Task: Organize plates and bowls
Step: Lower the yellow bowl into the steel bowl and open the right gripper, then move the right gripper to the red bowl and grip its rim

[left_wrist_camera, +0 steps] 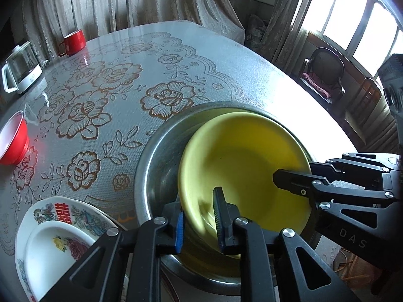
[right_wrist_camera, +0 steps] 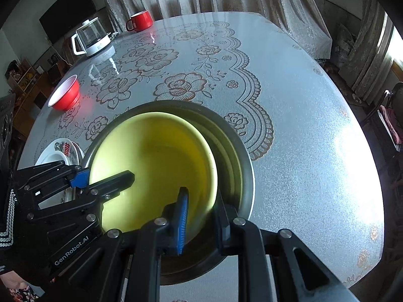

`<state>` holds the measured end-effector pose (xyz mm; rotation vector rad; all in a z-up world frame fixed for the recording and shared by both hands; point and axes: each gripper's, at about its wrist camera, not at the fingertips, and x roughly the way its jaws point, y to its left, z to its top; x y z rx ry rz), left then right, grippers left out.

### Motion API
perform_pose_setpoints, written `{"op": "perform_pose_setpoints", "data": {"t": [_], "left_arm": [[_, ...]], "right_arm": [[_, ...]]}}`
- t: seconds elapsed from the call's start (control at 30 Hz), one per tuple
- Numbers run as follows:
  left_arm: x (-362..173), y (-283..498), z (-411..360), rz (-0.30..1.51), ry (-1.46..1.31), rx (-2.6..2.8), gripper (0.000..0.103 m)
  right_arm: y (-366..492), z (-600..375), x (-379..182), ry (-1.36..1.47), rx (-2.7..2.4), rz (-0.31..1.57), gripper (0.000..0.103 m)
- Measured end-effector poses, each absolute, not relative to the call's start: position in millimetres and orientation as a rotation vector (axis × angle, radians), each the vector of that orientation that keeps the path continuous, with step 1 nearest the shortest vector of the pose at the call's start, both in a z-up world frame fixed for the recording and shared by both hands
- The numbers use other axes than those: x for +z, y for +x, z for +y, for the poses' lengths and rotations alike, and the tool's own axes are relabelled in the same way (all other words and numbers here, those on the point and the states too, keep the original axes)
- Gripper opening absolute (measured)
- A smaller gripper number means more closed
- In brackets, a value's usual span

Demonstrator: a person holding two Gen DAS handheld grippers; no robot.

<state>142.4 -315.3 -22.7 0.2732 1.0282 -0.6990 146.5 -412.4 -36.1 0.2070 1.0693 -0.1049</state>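
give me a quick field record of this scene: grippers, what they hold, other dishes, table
left gripper: clamped on the near left rim of the yellow bowl
right gripper: clamped on the bowl's right rim
yellow bowl: tilted inside the metal basin
plates: two stacked, left of the basin
red bowl: far left
red mug: far edge
kettle: beside the mug
table: floral cover

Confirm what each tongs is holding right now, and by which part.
Both grip the yellow bowl by its rim: left tongs on the left edge, right tongs on the right edge, over the steel basin.
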Motion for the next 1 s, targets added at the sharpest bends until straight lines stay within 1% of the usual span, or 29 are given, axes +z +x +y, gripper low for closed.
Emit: {"op": "perform_pose_setpoints", "data": {"t": [0.03, 0.13, 0.17, 0.2, 0.3, 0.37, 0.5, 0.6, 0.67, 0.77, 0.93, 1.0], "left_arm": [[-23, 142, -315, 1.030, 0.271, -0.703, 0.024], [-22, 142, -315, 1.027, 0.275, -0.702, 0.029], [-22, 142, -315, 1.024, 0.277, -0.702, 0.034], [-22, 141, -315, 1.025, 0.275, -0.711, 0.036], [-20, 138, -317, 1.027, 0.284, -0.725, 0.043], [-18, 135, -317, 1.019, 0.292, -0.724, 0.046], [-17, 136, -316, 1.021, 0.277, -0.739, 0.048], [-16, 134, -317, 1.021, 0.277, -0.754, 0.054], [-16, 131, -320, 1.016, 0.293, -0.774, 0.063], [-12, 130, -319, 0.990, 0.297, -0.746, 0.069], [-1, 134, -306, 0.964, 0.254, -0.748, 0.069], [4, 135, -300, 0.954, 0.243, -0.721, 0.071]], "right_arm": [[148, -412, -37, 0.201, -0.105, 1.077, 0.018], [150, -412, -38, 0.194, -0.104, 1.090, 0.018], [150, -411, -39, 0.188, -0.102, 1.094, 0.018], [151, -410, -39, 0.181, -0.102, 1.098, 0.018], [152, -408, -41, 0.165, -0.110, 1.109, 0.020], [152, -407, -42, 0.163, -0.112, 1.113, 0.020], [151, -408, -38, 0.157, -0.131, 1.092, 0.020], [149, -410, -33, 0.158, -0.143, 1.070, 0.020], [146, -412, -28, 0.169, -0.148, 1.049, 0.020], [141, -416, -21, 0.203, -0.153, 1.013, 0.020], [135, -418, -15, 0.221, -0.161, 0.980, 0.020], [135, -419, -16, 0.232, -0.163, 0.978, 0.020]]}}
